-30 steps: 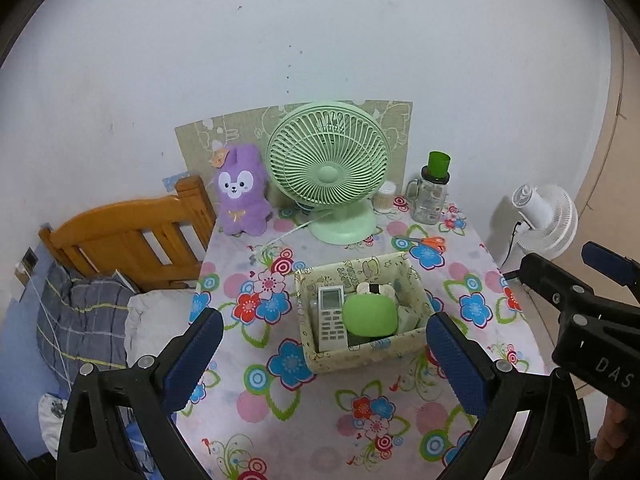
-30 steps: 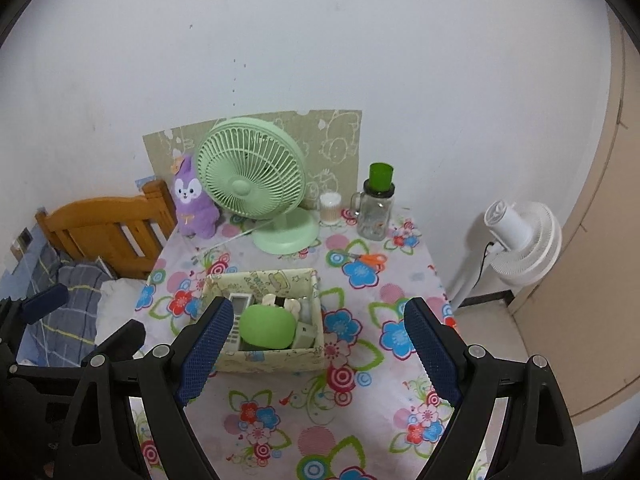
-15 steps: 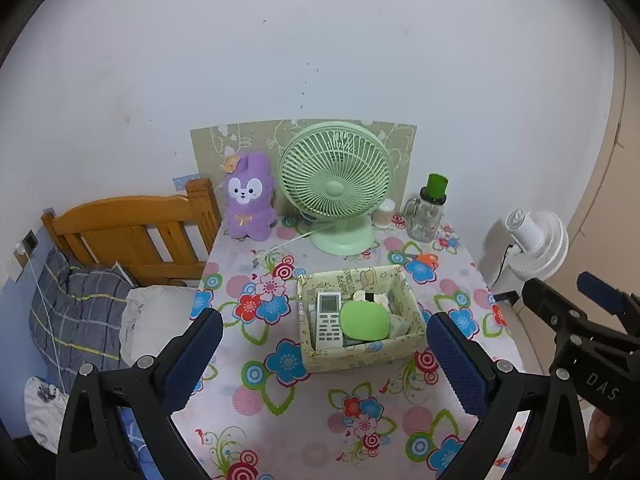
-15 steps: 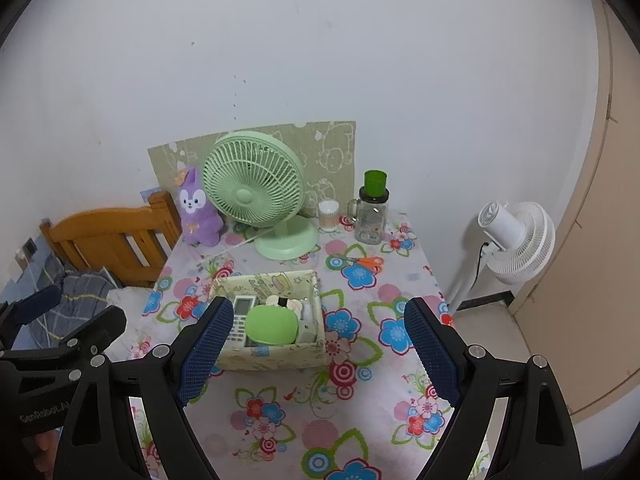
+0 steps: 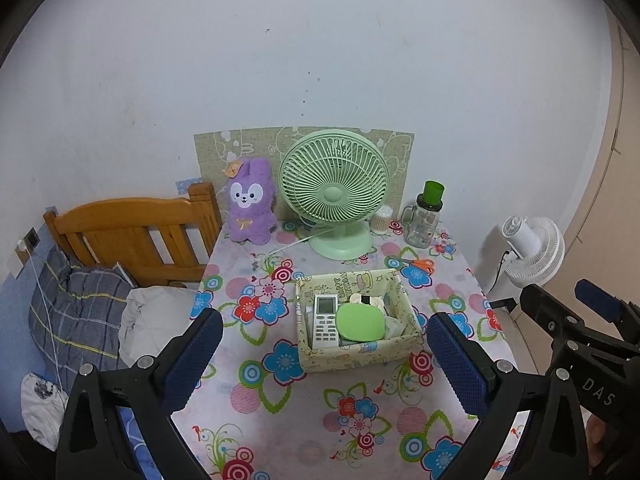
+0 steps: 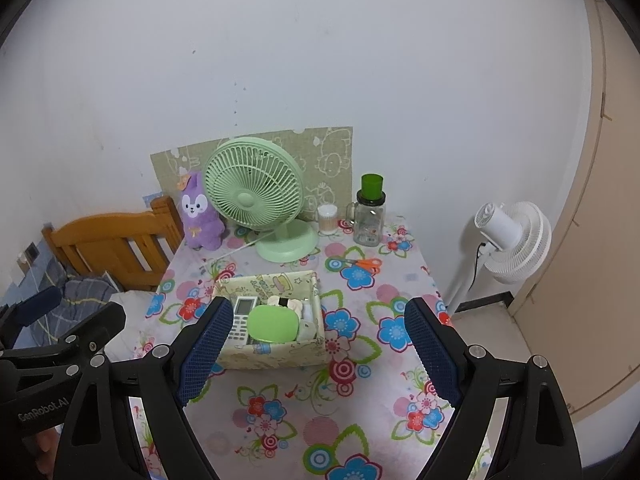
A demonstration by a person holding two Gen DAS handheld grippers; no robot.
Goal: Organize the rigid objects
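Left gripper [image 5: 324, 356] and right gripper [image 6: 318, 354]: fingers spread wide, holding nothing. Above the worktop [image 5: 288, 412]. Remote [image 5: 325, 321] and green case [image 5: 361, 323] inside the box [image 5: 360, 354].

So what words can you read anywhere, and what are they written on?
"DAS": on the right gripper body, rest cut off.
"GenRobot.AI": on the left gripper body.
"HAPPY": on the storage box inner wall; the word under it is too blurred.
Remote control buttons: too small to read.

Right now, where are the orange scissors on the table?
In both wrist views the orange scissors lie flat on the table, behind the box toward its right side, in front of the glass jar.
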